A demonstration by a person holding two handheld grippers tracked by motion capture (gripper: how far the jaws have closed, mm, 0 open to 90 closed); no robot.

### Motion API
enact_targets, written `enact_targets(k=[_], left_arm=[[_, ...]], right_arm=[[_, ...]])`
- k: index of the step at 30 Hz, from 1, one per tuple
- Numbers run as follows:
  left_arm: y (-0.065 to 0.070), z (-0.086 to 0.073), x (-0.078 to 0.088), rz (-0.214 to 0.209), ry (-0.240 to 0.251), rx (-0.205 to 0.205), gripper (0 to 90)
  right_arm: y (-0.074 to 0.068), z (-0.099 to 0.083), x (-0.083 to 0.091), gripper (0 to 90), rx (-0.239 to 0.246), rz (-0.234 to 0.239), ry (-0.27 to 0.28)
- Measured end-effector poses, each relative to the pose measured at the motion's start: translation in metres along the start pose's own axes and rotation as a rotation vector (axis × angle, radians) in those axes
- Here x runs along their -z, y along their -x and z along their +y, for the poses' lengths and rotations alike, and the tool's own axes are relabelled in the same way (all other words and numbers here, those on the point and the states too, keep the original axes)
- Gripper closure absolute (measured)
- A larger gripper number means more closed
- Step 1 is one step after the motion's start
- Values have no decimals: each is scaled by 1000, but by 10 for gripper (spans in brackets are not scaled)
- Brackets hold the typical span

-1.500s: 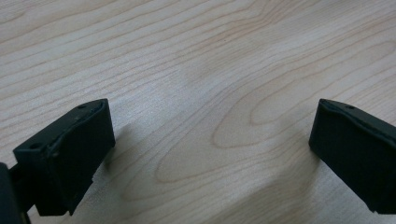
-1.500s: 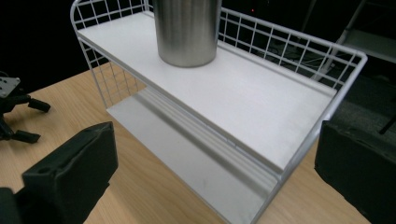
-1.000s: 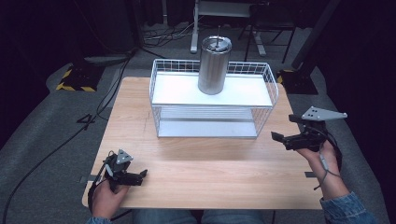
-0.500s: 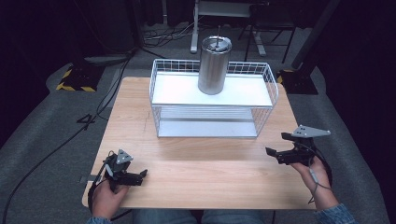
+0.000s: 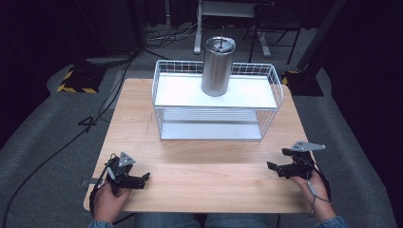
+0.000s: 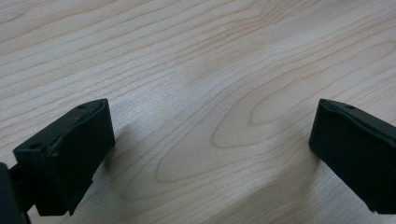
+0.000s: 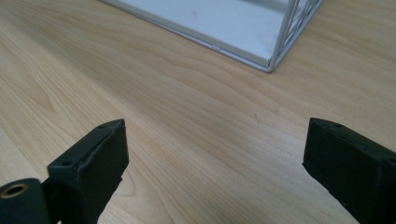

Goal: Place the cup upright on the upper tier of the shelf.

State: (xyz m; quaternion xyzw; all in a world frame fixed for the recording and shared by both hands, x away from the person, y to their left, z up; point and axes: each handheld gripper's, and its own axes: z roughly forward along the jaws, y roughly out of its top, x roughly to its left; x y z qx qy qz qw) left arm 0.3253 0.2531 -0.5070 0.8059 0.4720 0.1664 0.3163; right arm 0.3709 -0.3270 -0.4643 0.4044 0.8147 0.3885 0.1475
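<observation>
Both grippers, left (image 5: 142, 177) and right (image 5: 272, 166): jaws apart, nothing held, right's just closing; tumbler (image 5: 217, 66) on wire rack (image 5: 216, 111) well ahead.

Left gripper (image 5: 142, 177) sits low at the near left, held in the left hand (image 5: 110, 202), jaws apart with nothing between. Right gripper (image 5: 272, 166) sits low at the near right, jaws just closing partway, nothing between them.

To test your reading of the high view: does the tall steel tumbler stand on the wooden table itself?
No, the tall steel tumbler stands upright on the top shelf of the white wire rack, above the wooden table.
</observation>
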Motion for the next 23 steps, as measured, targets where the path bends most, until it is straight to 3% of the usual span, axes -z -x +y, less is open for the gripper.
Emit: enact_targets(k=[14, 17, 19, 20, 23], left_arm=[[0, 0, 0, 1, 0, -3, 6], [0, 0, 0, 0, 0, -1, 5], [0, 0, 0, 1, 0, -3, 6], [0, 0, 0, 1, 0, -3, 6], [0, 0, 0, 1, 0, -3, 5]], right_arm=[[-1, -18, -14, 151, 44, -71, -62], [-1, -23, -21, 156, 65, -94, -106], [-1, -24, -22, 144, 63, -99, -113], [1, -27, -23, 124, 26, -93, -91], [1, -29, -25, 64, 15, -104, -73]])
